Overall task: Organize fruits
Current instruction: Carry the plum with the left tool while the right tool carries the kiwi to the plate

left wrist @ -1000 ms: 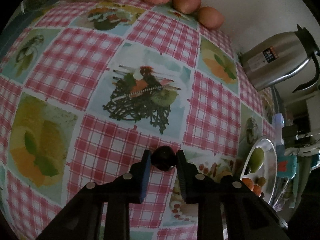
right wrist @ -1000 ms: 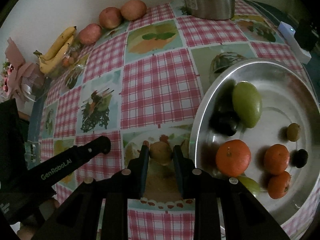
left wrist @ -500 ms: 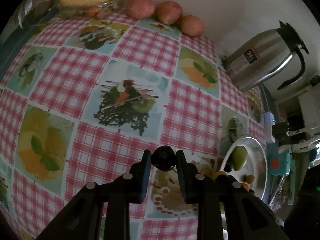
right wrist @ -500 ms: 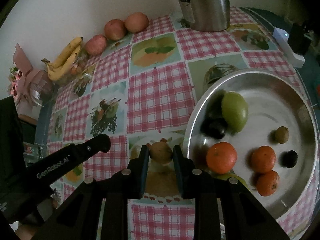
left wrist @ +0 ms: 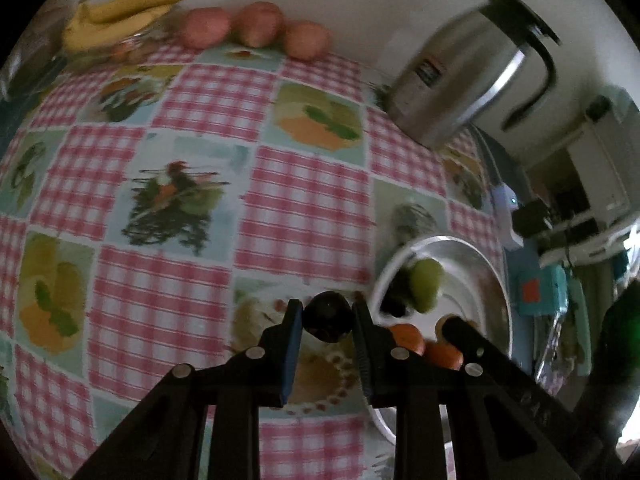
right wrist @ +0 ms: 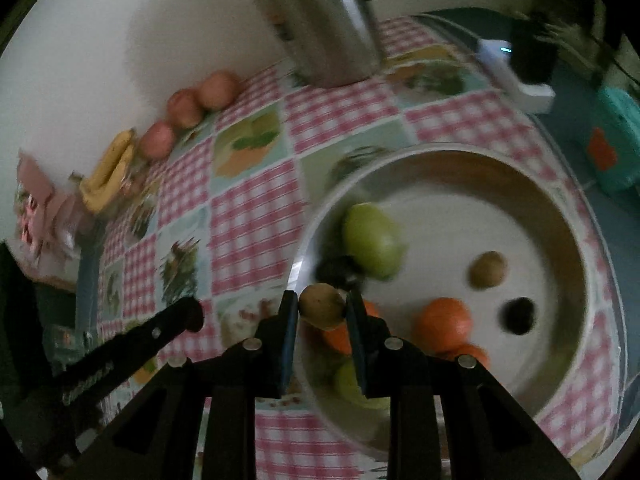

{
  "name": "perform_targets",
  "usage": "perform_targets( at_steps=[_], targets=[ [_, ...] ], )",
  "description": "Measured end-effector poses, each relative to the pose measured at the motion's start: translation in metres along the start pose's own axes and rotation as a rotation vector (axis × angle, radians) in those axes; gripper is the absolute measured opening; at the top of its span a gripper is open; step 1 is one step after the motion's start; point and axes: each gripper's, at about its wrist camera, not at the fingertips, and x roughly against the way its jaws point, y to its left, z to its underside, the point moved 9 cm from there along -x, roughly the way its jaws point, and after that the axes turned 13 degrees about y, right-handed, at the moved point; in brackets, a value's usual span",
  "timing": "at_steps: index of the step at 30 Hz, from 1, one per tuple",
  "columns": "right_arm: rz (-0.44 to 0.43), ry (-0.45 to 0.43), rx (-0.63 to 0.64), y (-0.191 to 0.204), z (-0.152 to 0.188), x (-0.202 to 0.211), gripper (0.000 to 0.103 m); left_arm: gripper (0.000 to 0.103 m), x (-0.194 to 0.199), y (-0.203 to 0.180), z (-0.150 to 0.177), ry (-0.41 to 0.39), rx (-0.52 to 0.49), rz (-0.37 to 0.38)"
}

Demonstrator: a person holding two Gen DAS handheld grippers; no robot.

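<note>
A dark round fruit (left wrist: 329,316) is pinched in the left claw (left wrist: 327,320) above the checked worktop (left wrist: 304,208), just beside the metal bowl (right wrist: 576,248). A brownish fruit (right wrist: 322,306) is gripped by the right claw (right wrist: 322,312) over the bowl's near rim.
</note>
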Motion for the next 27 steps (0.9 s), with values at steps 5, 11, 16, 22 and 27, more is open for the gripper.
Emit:
perform_targets(
  at_steps=[5, 11, 16, 22, 27],
  targets=[
    [0.015, -0.032, -0.098, -0.039, -0.006, 0.012, 0.026, 0.027, -0.013, -0.033, 0.011, 0.029, -0.082, -0.003],
    [0.020, -0.047, -0.157, -0.063, -0.008, 0.020, 0.026, 0.027, -0.026, -0.060, 0.024, 0.061, -0.163, -0.035],
    [0.016, -0.035, -0.160, -0.065, -0.008, 0.017, 0.026, 0.027, -0.038, -0.066, 0.032, 0.093, -0.187, -0.057],
    [0.016, -0.020, -0.157, -0.062, -0.006, 0.009, 0.026, 0.027, -0.046, -0.061, 0.034, 0.115, -0.176, -0.068],
    [0.014, -0.015, -0.161, -0.061, -0.006, 0.008, 0.026, 0.027, -0.048, -0.060, 0.035, 0.120, -0.172, -0.075]
  ],
)
